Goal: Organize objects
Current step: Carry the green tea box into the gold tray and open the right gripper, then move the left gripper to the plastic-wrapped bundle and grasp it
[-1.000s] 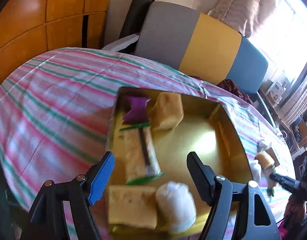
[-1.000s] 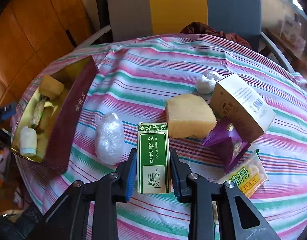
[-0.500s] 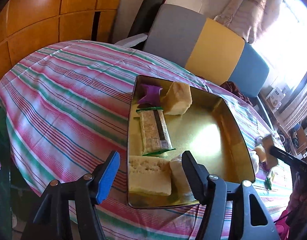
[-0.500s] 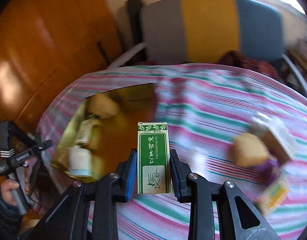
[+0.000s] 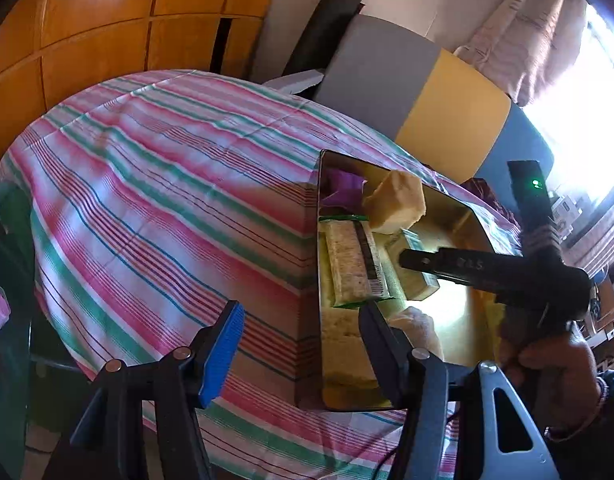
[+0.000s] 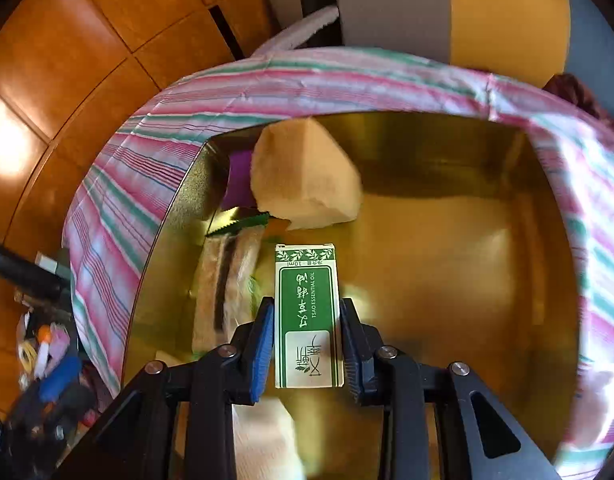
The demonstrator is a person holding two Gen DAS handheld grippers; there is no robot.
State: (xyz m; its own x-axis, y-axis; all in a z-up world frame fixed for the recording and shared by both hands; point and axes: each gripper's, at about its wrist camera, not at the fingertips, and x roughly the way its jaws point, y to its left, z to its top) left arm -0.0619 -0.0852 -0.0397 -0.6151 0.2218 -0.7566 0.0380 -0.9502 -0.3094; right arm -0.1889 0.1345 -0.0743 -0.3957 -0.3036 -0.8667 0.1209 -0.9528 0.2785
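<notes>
My right gripper (image 6: 307, 344) is shut on a green essential-oil box (image 6: 308, 312) and holds it over the floor of the gold tin box (image 6: 447, 264). In the left wrist view the right gripper (image 5: 411, 258) reaches into the gold tin (image 5: 477, 224) from the right with the green box (image 5: 413, 264). The tin holds a yellow sponge block (image 6: 307, 178), a purple packet (image 6: 239, 178), a green-edged snack bar (image 6: 227, 280) and a white wrapped item (image 5: 421, 328). My left gripper (image 5: 303, 344) is open and empty, near the tin's front left corner.
The tin stands on a round table with a pink and green striped cloth (image 5: 167, 184). A grey, yellow and blue chair (image 5: 427, 92) stands behind the table. Wooden panels (image 5: 87, 40) line the left wall. Clutter lies on the floor (image 6: 47, 360) to the left.
My right gripper has carried the green box from the striped cloth over into the tin. My left gripper has drawn back and to the left of the tin, still open.
</notes>
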